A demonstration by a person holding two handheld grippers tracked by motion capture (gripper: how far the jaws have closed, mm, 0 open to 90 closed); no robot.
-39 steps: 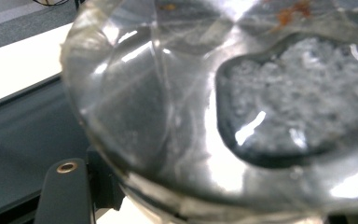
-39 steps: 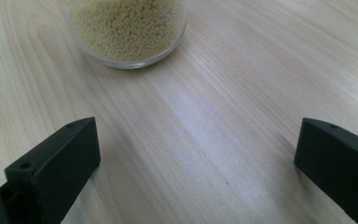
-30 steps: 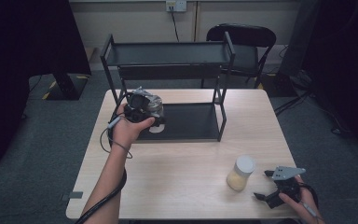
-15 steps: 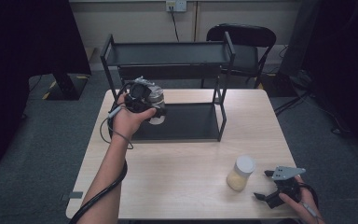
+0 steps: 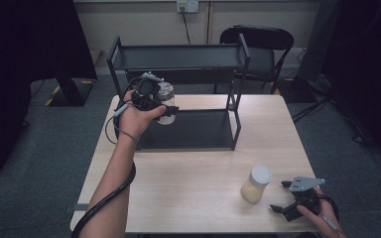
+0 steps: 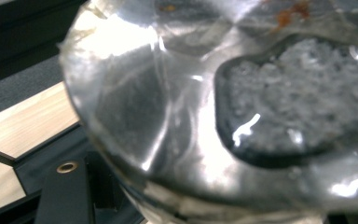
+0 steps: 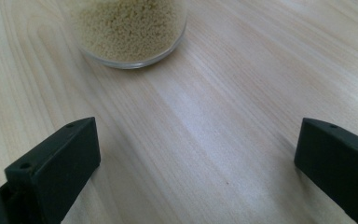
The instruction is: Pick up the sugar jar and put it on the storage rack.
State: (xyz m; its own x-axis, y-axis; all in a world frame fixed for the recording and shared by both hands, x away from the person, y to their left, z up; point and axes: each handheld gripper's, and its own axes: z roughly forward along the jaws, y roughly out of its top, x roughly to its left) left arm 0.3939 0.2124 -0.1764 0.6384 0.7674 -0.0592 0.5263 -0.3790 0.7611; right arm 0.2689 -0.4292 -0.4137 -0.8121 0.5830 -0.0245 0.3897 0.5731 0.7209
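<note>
Nearest to me, at about five o'clock on the table (image 5: 188, 198), my right gripper (image 5: 279, 197) is resting low by the near edge with its jaws spread wide and nothing between them; in the right gripper view I am seeing bare wood between the two black jaws, and it is sitting just where it sat a second ago. Just beside it, toward nine o'clock from the gripper, the jar of yellow grains (image 5: 256, 184) is standing upright with its white lid on, apart from the jaws and unmoved; the right gripper view is showing its glass base (image 7: 129, 30) at about eleven o'clock. Farther out, at about eleven o'clock on the table, my left hand (image 5: 138, 118) is holding the left gripper (image 5: 174, 109) pinched on the clear jar (image 5: 165, 101), and the left gripper view is showing its glass wall very close, with pale grains lying inside (image 6: 303, 98). Compared with a second ago, this jar is sitting higher: then it was low at the lower shelf of the black rack (image 5: 238, 79), and now I am carrying it in the air in front of the rack's left end, below the top shelf. The jaws are staying clamped on it, as before. Beyond the rack, a black chair (image 5: 258, 42) is standing at twelve o'clock.
</note>
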